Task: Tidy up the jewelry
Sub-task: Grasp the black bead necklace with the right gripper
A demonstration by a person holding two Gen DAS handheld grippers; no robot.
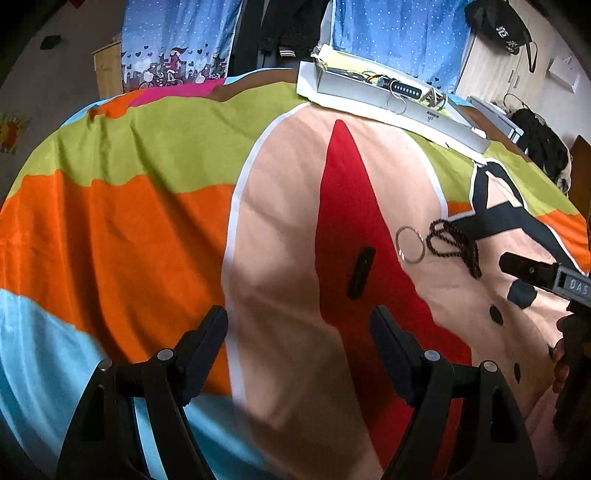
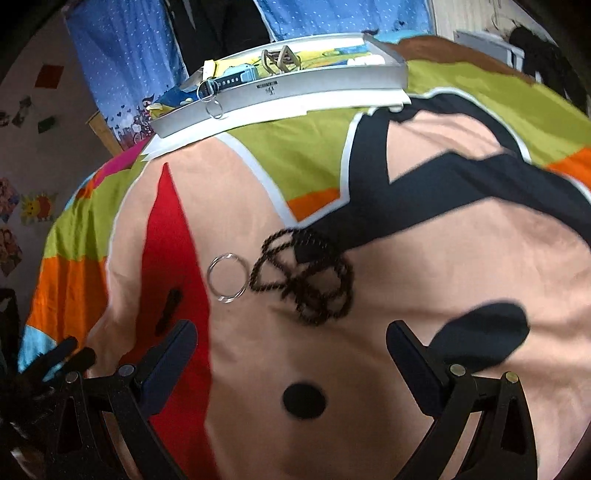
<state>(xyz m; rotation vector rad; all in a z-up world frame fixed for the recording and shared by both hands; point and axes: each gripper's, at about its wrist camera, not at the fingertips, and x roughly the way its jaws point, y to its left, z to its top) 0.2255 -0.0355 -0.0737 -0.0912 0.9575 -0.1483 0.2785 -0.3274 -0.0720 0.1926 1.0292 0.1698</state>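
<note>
A dark beaded necklace [image 2: 303, 275] lies bunched on the colourful bedspread, with a silver ring bangle [image 2: 226, 277] just left of it. Both show in the left wrist view too, necklace [image 1: 456, 245] and bangle [image 1: 410, 244]. My right gripper [image 2: 291, 343] is open, empty, a short way in front of the necklace. My left gripper [image 1: 299, 330] is open and empty, well to the left of the jewelry. At the far side sits a grey tray [image 2: 325, 83] holding a watch [image 2: 236, 78], a gold clip [image 2: 279, 59] and two linked rings [image 2: 210, 98] hanging over its rim.
The bedspread [image 1: 129, 206] covers the whole surface, with soft folds. The tray [image 1: 388, 98] rests on a white sheet at the far edge. Blue curtains [image 1: 177, 33] hang behind. Dark clothing [image 1: 543, 144] lies on a stand at the right. The right gripper's body [image 1: 546, 275] enters from the right.
</note>
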